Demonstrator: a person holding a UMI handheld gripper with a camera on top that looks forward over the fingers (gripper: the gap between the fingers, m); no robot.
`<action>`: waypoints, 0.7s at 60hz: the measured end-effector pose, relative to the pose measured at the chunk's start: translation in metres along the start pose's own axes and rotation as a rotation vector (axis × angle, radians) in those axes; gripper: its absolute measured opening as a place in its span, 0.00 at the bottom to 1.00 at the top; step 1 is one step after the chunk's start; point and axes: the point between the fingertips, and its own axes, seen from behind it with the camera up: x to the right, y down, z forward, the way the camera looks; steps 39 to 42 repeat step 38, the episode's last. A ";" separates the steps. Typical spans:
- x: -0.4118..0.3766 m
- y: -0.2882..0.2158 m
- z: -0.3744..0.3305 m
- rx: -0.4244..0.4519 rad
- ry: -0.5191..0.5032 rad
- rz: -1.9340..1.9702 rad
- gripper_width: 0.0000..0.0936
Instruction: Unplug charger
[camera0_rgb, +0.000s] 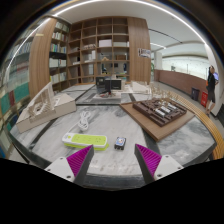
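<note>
Magenta pads (79, 160) sit nearest us, gripper (113, 159) fingers spread apart, gripping nothing. Grey table (180, 140) runs under everything. On it, a brown tray (157, 113) lies beyond the right finger, a yellow-green power strip (84, 141) just ahead of the left finger, and we see a small dark charger (120, 143) ahead between the fingers, untouched. No writing readable. Bookshelves (100, 52) stand far behind.

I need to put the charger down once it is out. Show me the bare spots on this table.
Bare grey tabletop lies beyond the open gripper, between the yellow-green rectangular tray and the dark wooden board of pieces. The small dark charger block sits just ahead of the fingers. Around the tray and the board it is crowded.
</note>
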 end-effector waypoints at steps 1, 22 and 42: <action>-0.003 -0.001 -0.006 0.004 -0.007 0.002 0.91; -0.045 -0.011 -0.088 0.072 -0.057 -0.117 0.91; -0.013 0.001 -0.091 0.089 -0.015 -0.123 0.91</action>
